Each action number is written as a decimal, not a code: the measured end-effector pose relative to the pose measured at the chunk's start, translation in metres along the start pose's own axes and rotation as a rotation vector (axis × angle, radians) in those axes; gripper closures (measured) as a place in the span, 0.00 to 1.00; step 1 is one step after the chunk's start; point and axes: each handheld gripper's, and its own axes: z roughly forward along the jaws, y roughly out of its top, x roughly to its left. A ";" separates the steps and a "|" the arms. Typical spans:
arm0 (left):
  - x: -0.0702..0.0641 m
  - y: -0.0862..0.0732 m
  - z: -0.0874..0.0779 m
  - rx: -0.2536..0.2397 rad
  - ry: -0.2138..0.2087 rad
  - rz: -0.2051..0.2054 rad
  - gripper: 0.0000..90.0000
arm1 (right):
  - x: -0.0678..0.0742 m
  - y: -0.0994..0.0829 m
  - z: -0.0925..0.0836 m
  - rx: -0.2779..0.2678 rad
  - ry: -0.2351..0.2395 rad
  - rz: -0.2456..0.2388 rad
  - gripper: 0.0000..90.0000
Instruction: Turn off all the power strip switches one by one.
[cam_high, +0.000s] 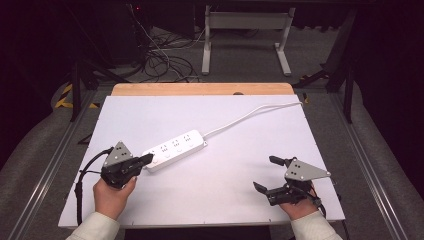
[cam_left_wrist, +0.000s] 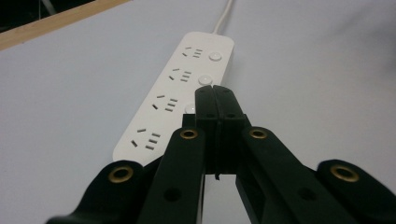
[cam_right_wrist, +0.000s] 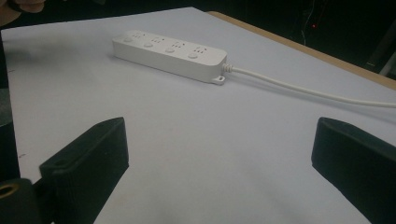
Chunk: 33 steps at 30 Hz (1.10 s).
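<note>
Surface, high view: white board (cam_high: 200, 200) laid over a wooden table (cam_high: 200, 89), dark room behind with floor cables (cam_high: 165, 60) and a white stand (cam_high: 245, 35).
Power strip, high view: white power strip (cam_high: 175, 149) lies flat and slanted, its near end right at the tip of the left gripper (cam_high: 148, 159); its cord (cam_high: 250, 116) runs off from the far end, away from both grippers.
Left gripper, high view: jaws pressed together into one point, nothing between them — aimed at the strip's near end, touching or just short of it, I cannot tell which.
Right gripper, high view: right gripper (cam_high: 267, 175) rests well off to the strip's side, jaws spread, holding nothing.
Left gripper view: closed tips (cam_left_wrist: 215, 100) sit over the button row, just above the second switch button (cam_left_wrist: 190, 108) from the near end; the strip (cam_left_wrist: 159, 116) stretches straight ahead of the jaws.
Right gripper view: both jaws wide apart at the frame's bottom corners; the strip (cam_right_wrist: 170, 56) lies well ahead, cord (cam_right_wrist: 303, 91) trailing to the right.
Handling, judged: hard plastic shell, stiff, light, smooth — likely to skate on the board when poked from the side, and the cord adds a slight drag at the far end.
Where to hold, judged: pinch across the narrow width at mid-body; for a button, press straight down with the closed tip, with the other gripper steadying the body.
</note>
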 end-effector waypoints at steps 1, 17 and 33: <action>0.000 0.001 0.003 0.006 -0.001 0.001 1.00 | 0.000 0.000 0.000 0.000 0.001 0.000 0.05; 0.010 0.003 0.027 0.104 0.008 -0.014 1.00 | 0.000 -0.001 0.002 0.003 0.013 -0.007 0.05; 0.020 -0.001 0.045 0.240 0.016 -0.043 1.00 | 0.001 -0.001 0.003 0.008 0.019 -0.006 0.05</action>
